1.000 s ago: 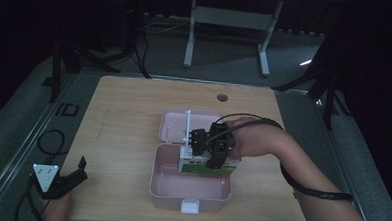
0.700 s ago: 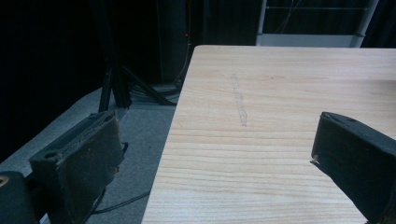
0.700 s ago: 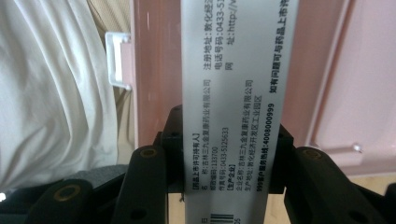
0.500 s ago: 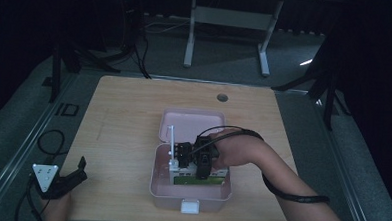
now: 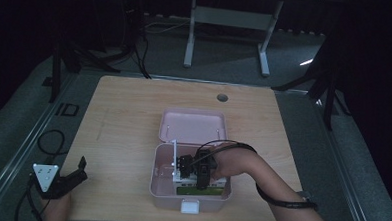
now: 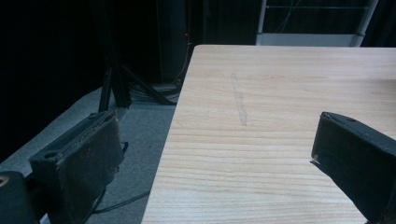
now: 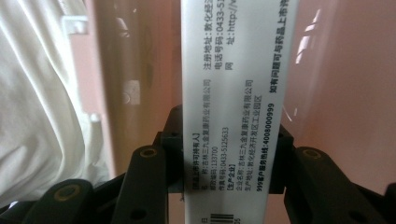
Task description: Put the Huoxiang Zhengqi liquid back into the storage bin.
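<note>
Clamping a white medicine box (image 7: 232, 102) by its narrow sides, the right gripper (image 5: 197, 174) holds it inside the pink case (image 5: 160, 186) for packing, while the left gripper (image 5: 70, 181) rests released on the bench (image 5: 128, 117).

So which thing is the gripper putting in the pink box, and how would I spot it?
Find the wooden table, then the open pink box near its front edge. Standing on edge inside it, clamped in the right hand-held gripper, is a thin white carton. Unlike the green-labelled pack lying flat beside it, it is upright, with black print and a barcode.
</note>
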Action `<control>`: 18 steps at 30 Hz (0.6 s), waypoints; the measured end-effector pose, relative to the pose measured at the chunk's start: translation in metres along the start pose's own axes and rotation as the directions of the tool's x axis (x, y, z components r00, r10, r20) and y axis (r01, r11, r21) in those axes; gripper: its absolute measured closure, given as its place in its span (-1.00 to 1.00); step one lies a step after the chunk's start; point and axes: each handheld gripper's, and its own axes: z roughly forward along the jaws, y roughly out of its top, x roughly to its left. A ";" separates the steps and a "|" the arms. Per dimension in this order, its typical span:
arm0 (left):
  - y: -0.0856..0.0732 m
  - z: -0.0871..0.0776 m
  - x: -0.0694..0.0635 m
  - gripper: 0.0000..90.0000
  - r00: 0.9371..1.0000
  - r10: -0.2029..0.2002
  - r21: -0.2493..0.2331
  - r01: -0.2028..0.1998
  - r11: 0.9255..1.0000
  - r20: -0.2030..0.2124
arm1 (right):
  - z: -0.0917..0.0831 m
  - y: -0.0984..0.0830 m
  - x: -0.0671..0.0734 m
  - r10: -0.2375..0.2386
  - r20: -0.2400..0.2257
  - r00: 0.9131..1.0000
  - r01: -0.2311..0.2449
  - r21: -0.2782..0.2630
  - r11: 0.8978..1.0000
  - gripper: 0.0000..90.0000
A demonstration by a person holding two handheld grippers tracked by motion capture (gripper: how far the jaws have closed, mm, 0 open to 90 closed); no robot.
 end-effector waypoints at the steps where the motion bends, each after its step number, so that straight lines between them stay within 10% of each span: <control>1: 0.000 0.000 0.000 -0.95 1.000 0.000 0.000 0.000 1.000 0.000 | 0.003 0.000 0.000 -0.004 -0.001 1.000 0.004 0.004 1.000 0.38; 18: 0.000 0.000 0.000 -0.95 1.000 0.004 -0.001 -0.004 1.000 0.001 | 0.041 -0.001 -0.002 0.001 -0.030 1.000 0.000 0.022 1.000 0.38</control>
